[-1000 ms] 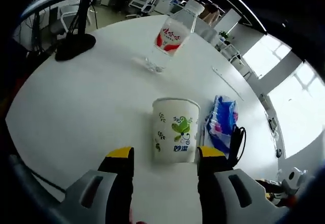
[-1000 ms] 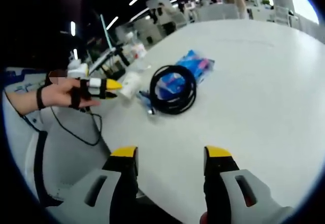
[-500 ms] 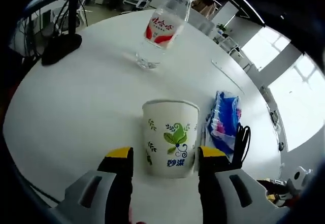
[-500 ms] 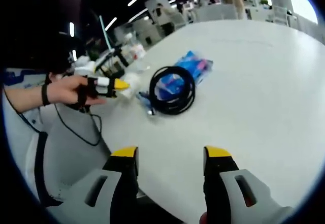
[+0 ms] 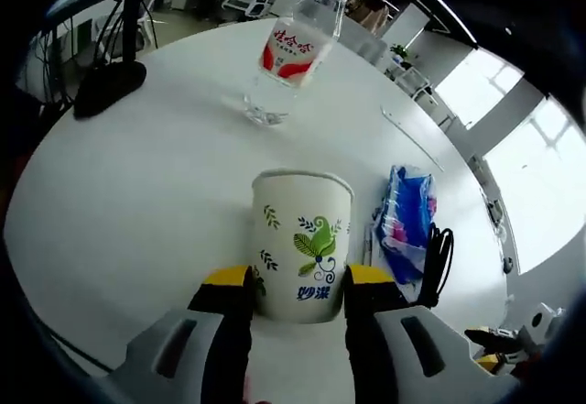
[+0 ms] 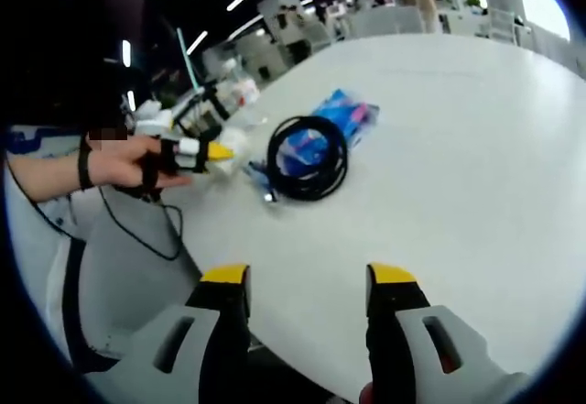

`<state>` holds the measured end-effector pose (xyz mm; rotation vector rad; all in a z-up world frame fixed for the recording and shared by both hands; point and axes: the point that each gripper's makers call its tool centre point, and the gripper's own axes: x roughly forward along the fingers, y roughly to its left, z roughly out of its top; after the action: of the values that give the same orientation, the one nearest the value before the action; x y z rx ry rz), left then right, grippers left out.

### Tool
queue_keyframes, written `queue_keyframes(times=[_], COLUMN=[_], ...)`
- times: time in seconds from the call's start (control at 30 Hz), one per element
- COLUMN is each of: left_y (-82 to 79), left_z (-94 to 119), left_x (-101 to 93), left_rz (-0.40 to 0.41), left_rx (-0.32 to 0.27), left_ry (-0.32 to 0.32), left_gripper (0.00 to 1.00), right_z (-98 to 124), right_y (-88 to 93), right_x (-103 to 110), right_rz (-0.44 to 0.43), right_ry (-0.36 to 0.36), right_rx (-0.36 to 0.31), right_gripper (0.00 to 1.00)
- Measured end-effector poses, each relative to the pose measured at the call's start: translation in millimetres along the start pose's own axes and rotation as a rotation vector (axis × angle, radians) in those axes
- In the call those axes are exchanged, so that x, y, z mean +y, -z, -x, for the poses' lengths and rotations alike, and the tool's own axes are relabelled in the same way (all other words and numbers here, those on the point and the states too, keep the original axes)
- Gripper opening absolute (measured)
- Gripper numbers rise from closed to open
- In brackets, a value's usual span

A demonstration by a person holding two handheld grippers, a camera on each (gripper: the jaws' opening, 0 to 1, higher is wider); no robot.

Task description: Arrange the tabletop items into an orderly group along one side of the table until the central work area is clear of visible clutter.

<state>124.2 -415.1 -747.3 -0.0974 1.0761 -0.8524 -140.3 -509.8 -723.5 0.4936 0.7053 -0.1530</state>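
A white paper cup [image 5: 301, 239] with a green leaf print stands upright on the round white table [image 5: 146, 175]. My left gripper [image 5: 299, 281] is shut on it, one yellow-tipped jaw pressed to each side near the base. In the right gripper view that gripper [image 6: 216, 152] is held in a person's hand, with the cup [image 6: 234, 141] at its tips. A clear water bottle [image 5: 295, 49] with a red label stands farther back. To the cup's right lie a blue packet [image 5: 407, 221] and a coiled black cable [image 6: 307, 158]. My right gripper [image 6: 307, 281] hangs open over bare table.
A black lamp base [image 5: 103, 83] with its arm stands at the table's far left edge. A thin cable [image 6: 146, 230] trails off the table edge below the person's hand. Wide bare tabletop [image 6: 458, 147] lies to the right of the coil.
The left jaws have closed in from either side onto the paper cup. The right gripper view has barely shifted.
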Motion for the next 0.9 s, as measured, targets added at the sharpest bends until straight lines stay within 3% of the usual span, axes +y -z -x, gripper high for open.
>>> queue_keyframes(times=[0.37, 0.63, 0.9], left_y=[23.7, 37.6, 55.0], left_z=[30.7, 46.2, 53.0], left_x=[2.8, 0.4, -10.8], left_rz=[-0.042, -0.064, -0.203], left_rx=[0.002, 0.019, 0.059], left_ry=[0.045, 0.067, 0.103], left_gripper=[0.38, 0.38, 0.38], right_z=[-10.8, -18.1, -24.3], right_y=[3.9, 5.6, -4.3], right_x=[6.0, 25.0, 36.1], right_rz=[-0.005, 0.06, 0.052], right_ry=[-0.019, -0.068, -0.102], right_rx=[0.001, 0.031, 0.011], right_gripper=[0.48, 0.47, 0.46])
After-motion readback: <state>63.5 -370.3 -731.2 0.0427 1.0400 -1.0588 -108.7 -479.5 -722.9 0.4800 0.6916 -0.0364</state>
